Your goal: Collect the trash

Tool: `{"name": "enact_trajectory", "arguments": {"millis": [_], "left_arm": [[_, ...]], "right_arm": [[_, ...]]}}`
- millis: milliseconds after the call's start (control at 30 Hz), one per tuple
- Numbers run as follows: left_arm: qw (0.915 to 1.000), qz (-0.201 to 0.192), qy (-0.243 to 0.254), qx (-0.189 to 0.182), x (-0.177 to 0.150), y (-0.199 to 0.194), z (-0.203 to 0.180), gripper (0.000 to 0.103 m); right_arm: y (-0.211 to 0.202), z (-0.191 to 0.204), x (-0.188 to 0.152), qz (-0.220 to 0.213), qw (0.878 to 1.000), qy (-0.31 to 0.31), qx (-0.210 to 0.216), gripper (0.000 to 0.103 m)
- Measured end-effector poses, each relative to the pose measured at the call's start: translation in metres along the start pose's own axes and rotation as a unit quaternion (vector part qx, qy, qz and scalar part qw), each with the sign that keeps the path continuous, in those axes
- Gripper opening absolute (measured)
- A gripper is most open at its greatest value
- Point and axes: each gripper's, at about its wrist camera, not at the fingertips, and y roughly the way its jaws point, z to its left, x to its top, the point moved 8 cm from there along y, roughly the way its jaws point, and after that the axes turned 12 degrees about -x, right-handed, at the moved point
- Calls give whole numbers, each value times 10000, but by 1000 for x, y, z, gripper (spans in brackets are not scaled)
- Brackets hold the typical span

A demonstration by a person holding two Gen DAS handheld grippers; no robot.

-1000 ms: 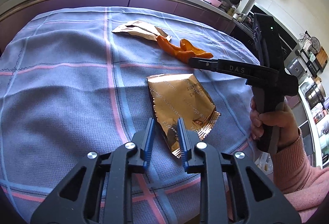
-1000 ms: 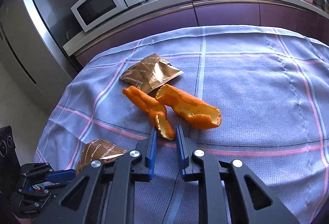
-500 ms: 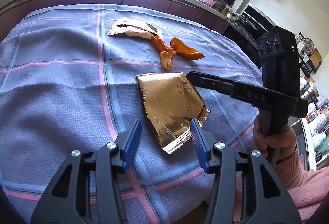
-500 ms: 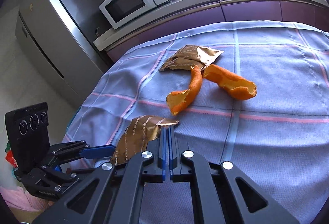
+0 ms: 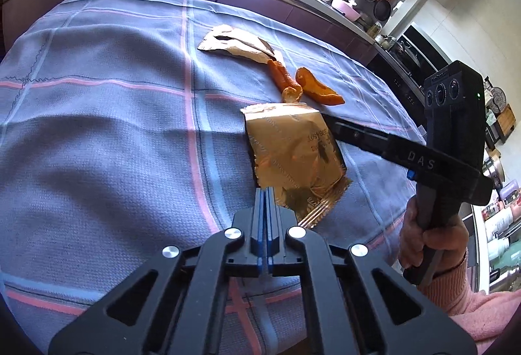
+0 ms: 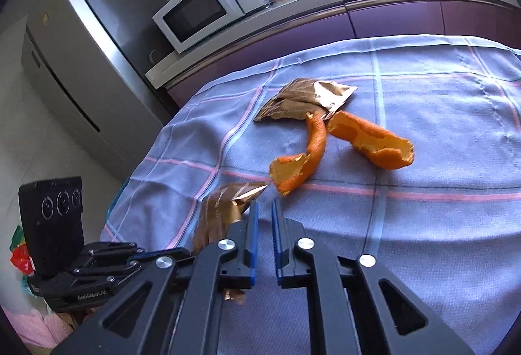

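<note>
A gold foil wrapper (image 5: 293, 156) lies on the blue checked tablecloth (image 5: 97, 127), its near edge raised. My left gripper (image 5: 265, 192) is shut on that near left corner. In the right wrist view the wrapper (image 6: 224, 205) stands tilted, just left of my right gripper (image 6: 263, 208). Its jaws are opening, a narrow gap between them with nothing in it. The right gripper (image 5: 332, 123) reaches in at the wrapper's far right edge. Two orange peels (image 6: 309, 153) (image 6: 374, 143) and a second torn wrapper (image 6: 302, 101) lie farther back.
A person's hand (image 5: 429, 237) in a pink sleeve holds the right gripper's handle. A microwave (image 6: 202, 13) sits on the counter over purple cabinets, with a steel fridge (image 6: 81, 45) beside it. The table's edge drops off left of the wrapper.
The left jaws opened wide, then shut on the wrapper's near corner. The right gripper swung from the orange peel to the wrapper, shut, and has now parted slightly. The wrapper's edge has lifted.
</note>
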Motion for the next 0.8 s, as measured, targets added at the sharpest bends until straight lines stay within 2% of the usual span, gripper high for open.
{"name": "enact_trajectory", "arguments": {"millis": [33,67,267,300,333,367,400,433,467,500,800], "left_arm": [[10000,-20,-10,-5,1,-1,1,1],[10000,-39,-4,-15,1,-2,1,1],[9999,-57,53,-97,2,-6,-1,2],[9999,-64,53,-98,2,-7,0,4],[9999,-52,46,-115,1,-7,0,12],[9999,-40,30,-134,1,-7,1,17],[9999,-25,16,-159,0,-6,1,27],[9998,-22,21,-175,-1,-6,1,29],[9998,-11,43,-176,-1,-6,1,29],[9998,1,59,-172,-2,-5,0,30],[9992,104,138,-359,0,3,-8,44]], "right_arm": [[2,-5,5,-47,9999,92,-67,25],[5,-8,10,-69,9998,148,-121,30],[29,-17,29,33,9990,340,-284,41],[34,-18,31,77,9988,355,-320,41],[37,-20,33,106,9987,365,-327,42],[40,-19,33,138,9988,361,-309,38],[42,-19,32,140,9988,365,-290,32],[40,-20,33,109,9989,362,-275,27],[37,-19,33,65,9991,326,-265,18],[33,-19,33,24,9992,292,-278,16],[-7,-27,10,-39,9996,295,30,15]]}}
